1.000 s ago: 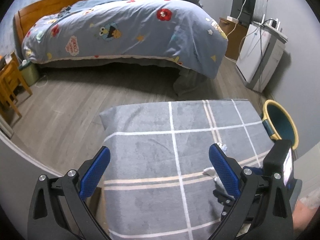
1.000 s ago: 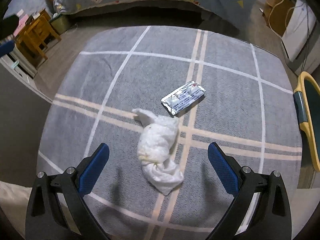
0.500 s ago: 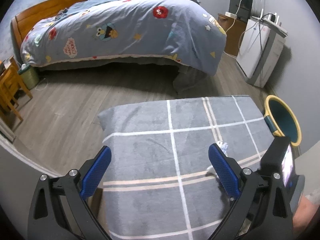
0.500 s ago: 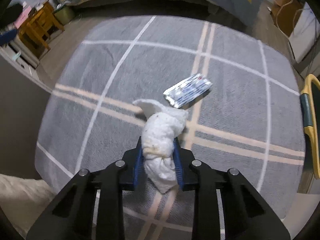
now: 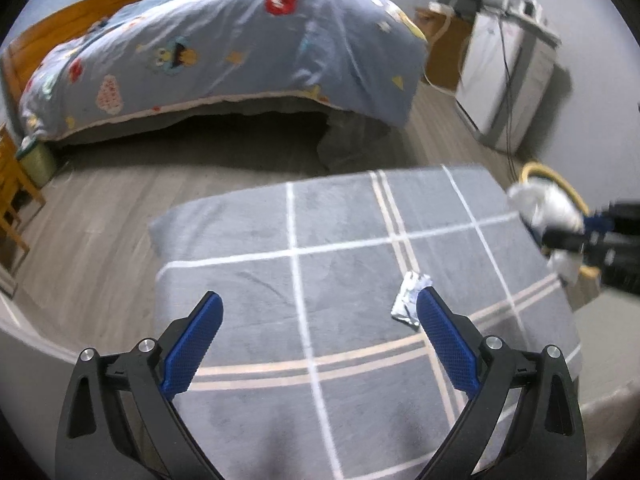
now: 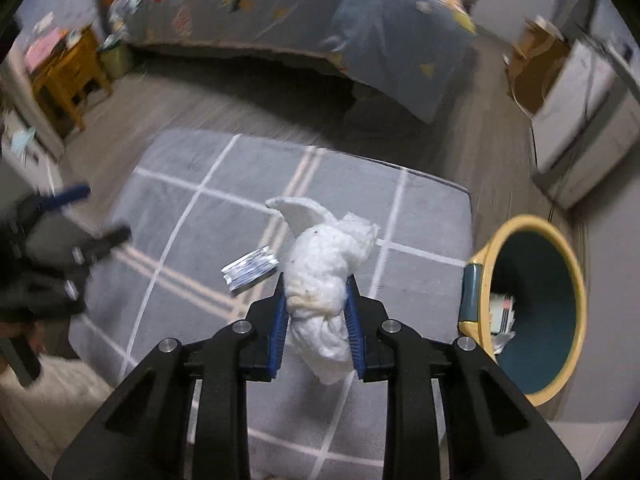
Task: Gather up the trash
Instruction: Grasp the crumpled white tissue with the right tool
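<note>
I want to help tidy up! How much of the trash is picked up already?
Some paper already lies in the yellow bin. The right gripper has the crumpled white tissue pinched, off the rug. The silver wrapper remains, just ahead of the open left gripper.

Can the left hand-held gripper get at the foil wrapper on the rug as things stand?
Probably yes. The left hand-held gripper is open and empty, and the foil wrapper lies flat on the rug just beyond its right finger, with nothing over it. The right hand-held gripper holds the tissue wad off to the side.
</note>
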`<state>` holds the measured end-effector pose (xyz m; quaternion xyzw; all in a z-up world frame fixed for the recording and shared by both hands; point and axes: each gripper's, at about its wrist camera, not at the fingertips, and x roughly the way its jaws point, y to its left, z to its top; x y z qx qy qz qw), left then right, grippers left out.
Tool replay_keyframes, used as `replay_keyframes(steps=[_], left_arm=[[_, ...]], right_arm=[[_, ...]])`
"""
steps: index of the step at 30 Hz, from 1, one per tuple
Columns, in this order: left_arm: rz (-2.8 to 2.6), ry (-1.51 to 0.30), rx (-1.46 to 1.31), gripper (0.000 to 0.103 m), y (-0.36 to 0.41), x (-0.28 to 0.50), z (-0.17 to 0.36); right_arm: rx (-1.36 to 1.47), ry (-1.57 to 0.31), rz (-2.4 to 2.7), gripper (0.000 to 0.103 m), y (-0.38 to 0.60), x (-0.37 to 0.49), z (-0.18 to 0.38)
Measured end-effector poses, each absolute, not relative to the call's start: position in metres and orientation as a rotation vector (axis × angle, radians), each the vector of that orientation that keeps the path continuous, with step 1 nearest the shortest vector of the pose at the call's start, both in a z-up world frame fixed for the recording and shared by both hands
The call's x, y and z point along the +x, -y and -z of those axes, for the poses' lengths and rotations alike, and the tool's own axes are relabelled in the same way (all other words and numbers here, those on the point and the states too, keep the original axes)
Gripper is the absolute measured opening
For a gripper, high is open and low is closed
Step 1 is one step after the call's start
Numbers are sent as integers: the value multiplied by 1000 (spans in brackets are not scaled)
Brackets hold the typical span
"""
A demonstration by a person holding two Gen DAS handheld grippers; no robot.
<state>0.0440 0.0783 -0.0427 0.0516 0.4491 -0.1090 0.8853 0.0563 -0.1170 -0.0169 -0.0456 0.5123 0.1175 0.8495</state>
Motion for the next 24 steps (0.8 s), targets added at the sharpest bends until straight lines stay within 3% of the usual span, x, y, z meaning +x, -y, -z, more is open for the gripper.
replay_keyframes(steps=[8, 21, 24], left_arm=[[292, -973, 150, 95, -28, 57, 83], [332, -1048, 208, 74, 8, 69, 130], [344, -1061, 217, 66, 13, 71, 136]], right_arm=[[-71, -1092, -246, 26, 142, 76, 35], [-33, -1117, -258, 26, 161, 82, 44], [-38, -1124, -261, 26, 160, 82, 46]])
